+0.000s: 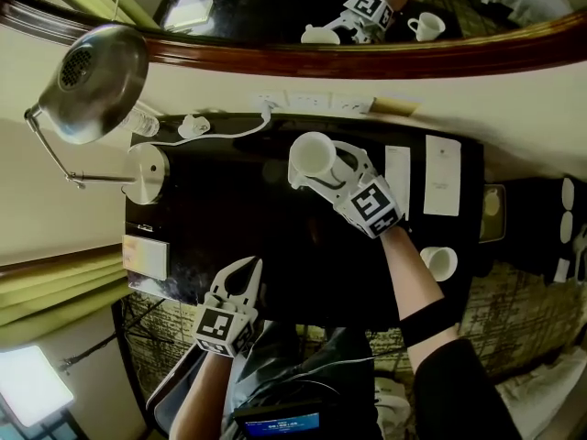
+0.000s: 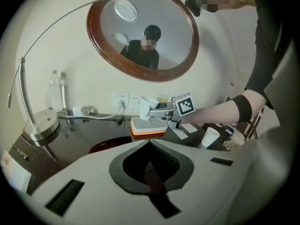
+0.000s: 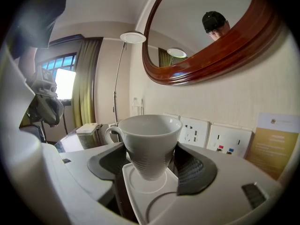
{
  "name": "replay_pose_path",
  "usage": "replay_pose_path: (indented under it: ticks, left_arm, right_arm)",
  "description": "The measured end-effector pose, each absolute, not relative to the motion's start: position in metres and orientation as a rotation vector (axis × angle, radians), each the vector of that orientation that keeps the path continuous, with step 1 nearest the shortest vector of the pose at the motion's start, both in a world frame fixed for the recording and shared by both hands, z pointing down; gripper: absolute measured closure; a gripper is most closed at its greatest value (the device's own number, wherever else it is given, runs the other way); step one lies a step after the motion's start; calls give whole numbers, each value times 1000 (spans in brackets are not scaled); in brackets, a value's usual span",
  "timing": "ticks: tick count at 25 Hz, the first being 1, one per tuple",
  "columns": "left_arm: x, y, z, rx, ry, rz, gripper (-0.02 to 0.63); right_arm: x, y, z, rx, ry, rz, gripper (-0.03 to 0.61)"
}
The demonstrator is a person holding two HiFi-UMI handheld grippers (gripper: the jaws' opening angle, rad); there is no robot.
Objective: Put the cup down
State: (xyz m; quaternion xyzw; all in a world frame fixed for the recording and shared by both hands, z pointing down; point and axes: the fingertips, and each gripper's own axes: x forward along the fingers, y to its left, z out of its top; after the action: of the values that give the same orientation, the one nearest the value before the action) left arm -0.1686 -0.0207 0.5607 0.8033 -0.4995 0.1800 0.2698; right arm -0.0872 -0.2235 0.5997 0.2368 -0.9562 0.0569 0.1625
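Note:
A white handled cup (image 1: 310,154) (image 3: 149,139) sits between the pads of my right gripper (image 1: 316,168) (image 3: 149,162), which is shut on its lower body. The cup is upright with its handle to the left in the right gripper view, and it hangs just above a white square saucer (image 3: 143,191). From the left gripper view the same cup (image 2: 149,104) is over that white saucer with an orange underside (image 2: 147,126). My left gripper (image 1: 246,269) (image 2: 151,146) is shut and empty near the dark table's front edge.
A second white cup (image 1: 440,262) (image 2: 209,137) stands at the table's right end near paper cards (image 1: 443,174). A desk lamp (image 1: 92,71) with a round base (image 1: 147,172) is at the left. Wall sockets (image 3: 194,131) and a wood-framed mirror (image 2: 143,29) are behind.

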Motion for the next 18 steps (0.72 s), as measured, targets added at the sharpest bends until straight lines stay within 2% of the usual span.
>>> replay_pose_path:
  ticks: [18]
  left_arm:
    - [-138, -20, 526, 2368, -1176, 505, 614]
  right_arm:
    - [-16, -134, 556, 1079, -2603, 270, 233]
